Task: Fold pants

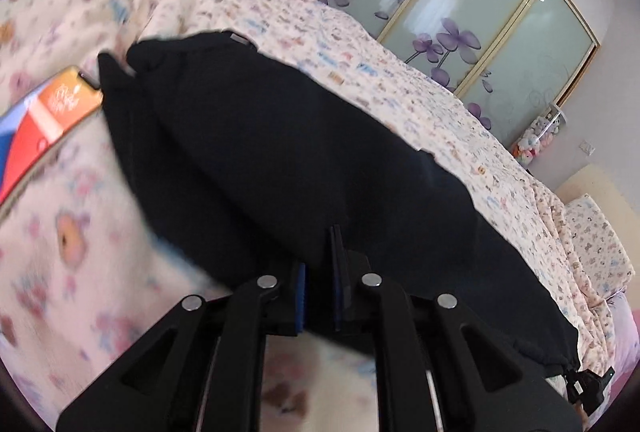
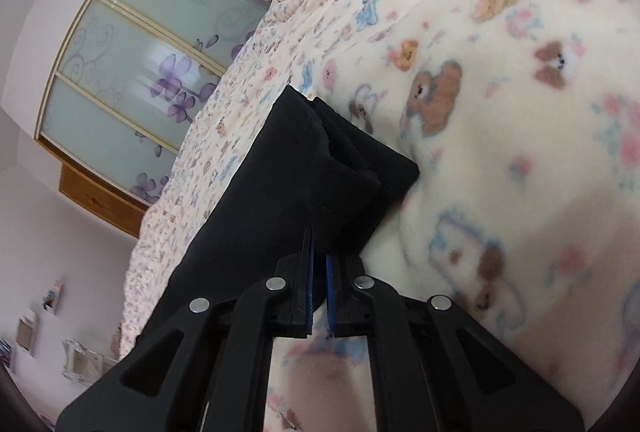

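In the left wrist view the black pants (image 1: 280,160) run from upper left to lower right across the patterned bed (image 1: 420,92), and the left hand-held gripper (image 1: 320,272) is clenched on their near edge at lower centre. In the right wrist view the right hand-held gripper (image 2: 318,272) pinches the stacked hems at centre. The cloth looks soft, light and limp, so I judge edges and corners the best holds.
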